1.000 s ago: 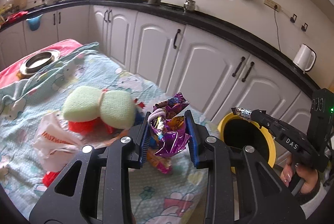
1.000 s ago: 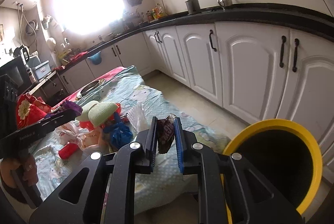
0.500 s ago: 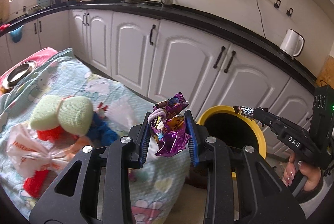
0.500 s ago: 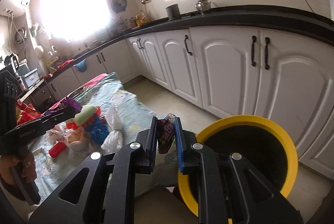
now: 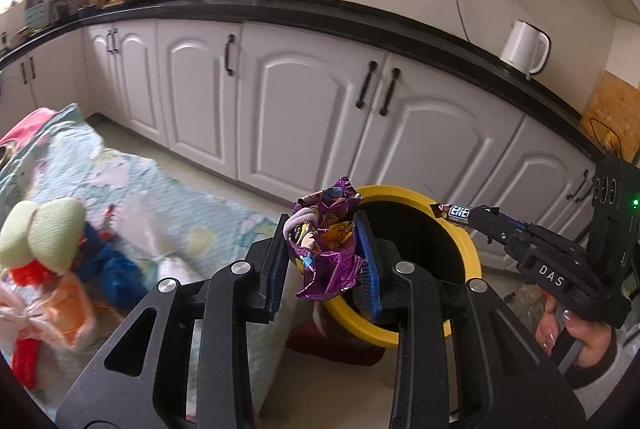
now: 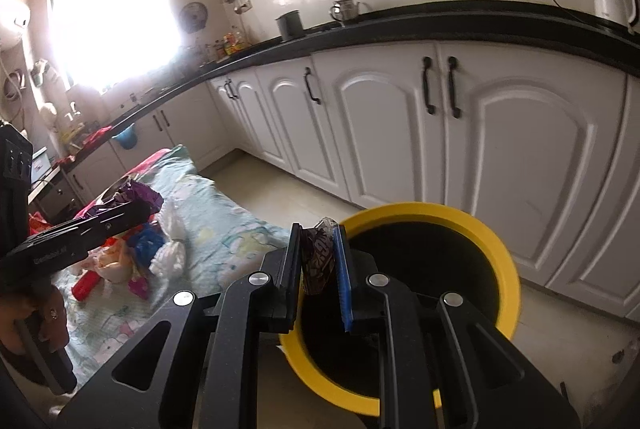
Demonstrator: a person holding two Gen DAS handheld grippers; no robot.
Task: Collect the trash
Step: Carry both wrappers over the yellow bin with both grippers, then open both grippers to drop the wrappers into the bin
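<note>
My left gripper [image 5: 322,229] is shut on a crumpled purple foil wrapper [image 5: 326,253] and holds it at the near left rim of the yellow-rimmed black bin [image 5: 472,253]. My right gripper [image 6: 318,241] is shut on a dark brown candy bar wrapper [image 6: 318,261] and holds it over the bin's left rim [image 6: 496,245]. In the left wrist view the right gripper [image 5: 460,215] reaches over the bin's mouth with the bar. In the right wrist view the left gripper [image 6: 140,201] shows at left with the purple wrapper [image 6: 138,194].
A table with a light blue cartoon cloth [image 5: 192,205] stands left of the bin, with plastic bags, a green sponge toy [image 5: 44,233] and red and blue scraps [image 6: 144,245]. White cabinets [image 5: 304,117] under a black counter run behind. A white kettle [image 5: 522,47] stands on the counter.
Both grippers have swung right, away from the table and toward the bin. Each has kept hold of its wrapper; the bin has grown larger in both views.
</note>
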